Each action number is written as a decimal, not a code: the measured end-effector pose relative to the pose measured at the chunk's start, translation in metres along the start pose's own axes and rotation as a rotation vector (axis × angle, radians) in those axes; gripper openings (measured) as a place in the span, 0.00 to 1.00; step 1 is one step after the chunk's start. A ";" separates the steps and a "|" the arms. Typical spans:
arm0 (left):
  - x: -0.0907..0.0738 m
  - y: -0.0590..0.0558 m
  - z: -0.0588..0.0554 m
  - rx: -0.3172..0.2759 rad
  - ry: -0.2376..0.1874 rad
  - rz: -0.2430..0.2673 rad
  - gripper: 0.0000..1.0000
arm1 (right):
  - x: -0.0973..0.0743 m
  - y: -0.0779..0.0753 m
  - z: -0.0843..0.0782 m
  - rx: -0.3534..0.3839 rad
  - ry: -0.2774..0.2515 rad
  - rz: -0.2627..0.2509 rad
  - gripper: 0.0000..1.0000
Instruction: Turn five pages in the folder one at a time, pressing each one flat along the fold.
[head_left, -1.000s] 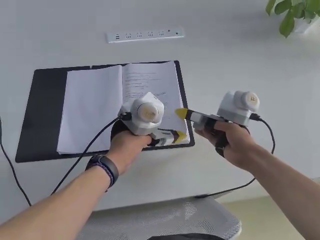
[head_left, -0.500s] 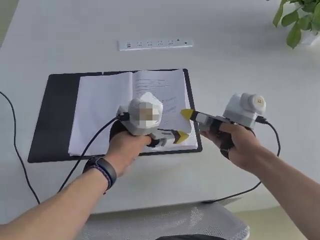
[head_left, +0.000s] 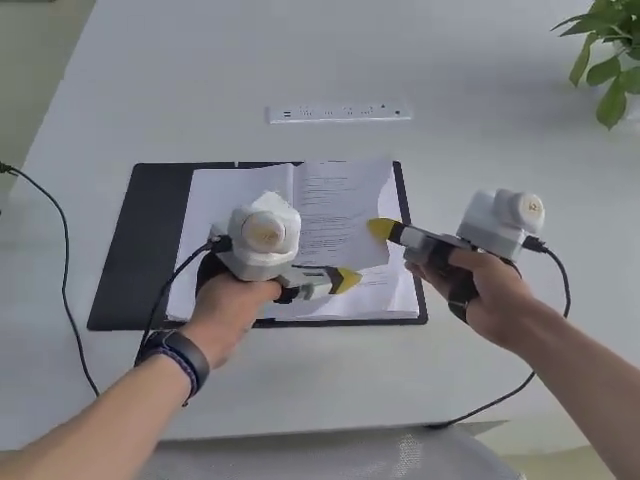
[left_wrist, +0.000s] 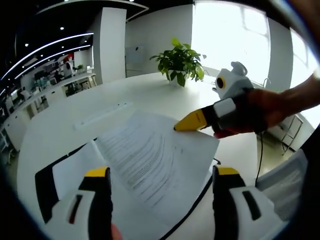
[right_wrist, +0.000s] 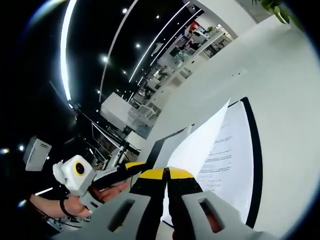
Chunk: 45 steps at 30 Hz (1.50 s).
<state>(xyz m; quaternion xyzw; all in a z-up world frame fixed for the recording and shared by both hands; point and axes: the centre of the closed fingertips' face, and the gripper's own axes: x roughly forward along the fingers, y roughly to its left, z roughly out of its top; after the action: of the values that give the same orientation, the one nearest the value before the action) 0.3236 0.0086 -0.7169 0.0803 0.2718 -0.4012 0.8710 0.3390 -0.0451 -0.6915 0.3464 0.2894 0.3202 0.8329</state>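
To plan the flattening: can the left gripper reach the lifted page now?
Probably yes: the left gripper faces the lifted page with open jaws, nothing between; the right gripper pinches its far edge.

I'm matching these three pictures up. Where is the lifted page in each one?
Head view: the lifted page is at centre, over the right half of the black folder.
Left gripper view: it spreads across the middle, between the open jaws.
Right gripper view: it rises edge-on from the shut jaws.
Shared landmark: the black folder beneath it.
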 end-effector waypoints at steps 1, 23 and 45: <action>-0.003 0.003 -0.001 0.001 -0.001 0.005 0.83 | 0.002 0.002 0.001 -0.003 0.000 0.004 0.00; -0.089 0.076 -0.040 -0.057 -0.006 0.151 0.85 | 0.066 0.070 -0.007 -0.073 0.058 0.158 0.00; -0.142 0.103 -0.066 -0.108 -0.016 0.247 0.87 | 0.133 0.109 -0.054 -0.101 0.210 0.242 0.00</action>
<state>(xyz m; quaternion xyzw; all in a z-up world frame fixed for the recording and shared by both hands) 0.2984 0.1936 -0.7039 0.0631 0.2741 -0.2761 0.9190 0.3479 0.1336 -0.6753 0.3009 0.3146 0.4669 0.7698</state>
